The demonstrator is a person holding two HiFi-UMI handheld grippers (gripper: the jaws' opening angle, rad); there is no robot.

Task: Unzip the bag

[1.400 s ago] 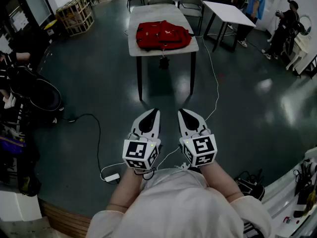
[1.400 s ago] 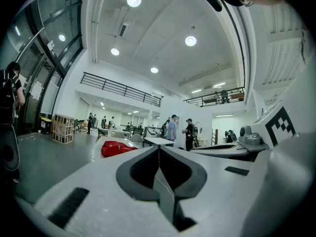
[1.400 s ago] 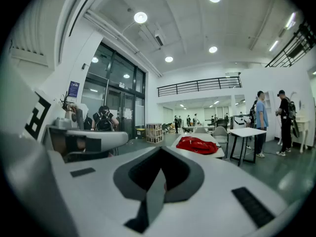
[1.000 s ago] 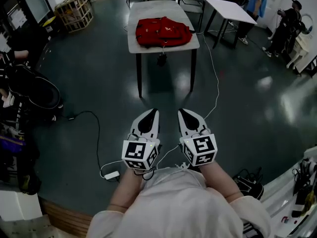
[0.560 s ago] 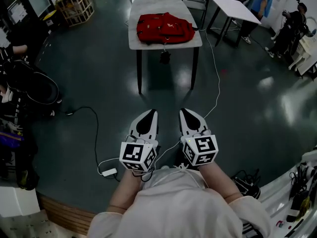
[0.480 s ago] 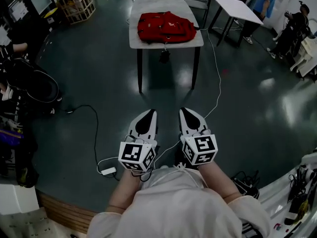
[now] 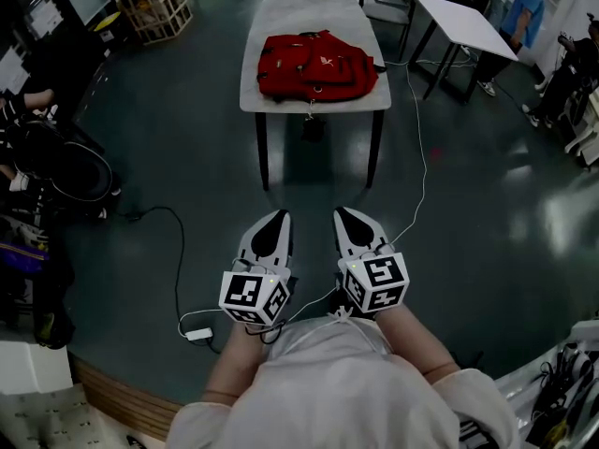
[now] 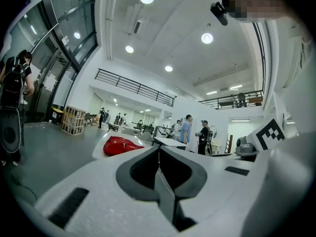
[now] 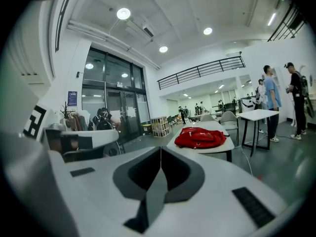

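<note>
Left gripper [image 7: 279, 217]: smooth white shells, dark padded inner faces pressed together, nothing between them. Right gripper [image 7: 343, 214]: same build, jaws closed tip to tip, empty. The two sit side by side, close to the body. Red bag [image 7: 316, 64]: soft fabric, slumped flat on a pale rectangular table [image 7: 281, 103], well ahead of both grippers. Glossy dark floor [image 7: 187, 157] lies between.
</note>
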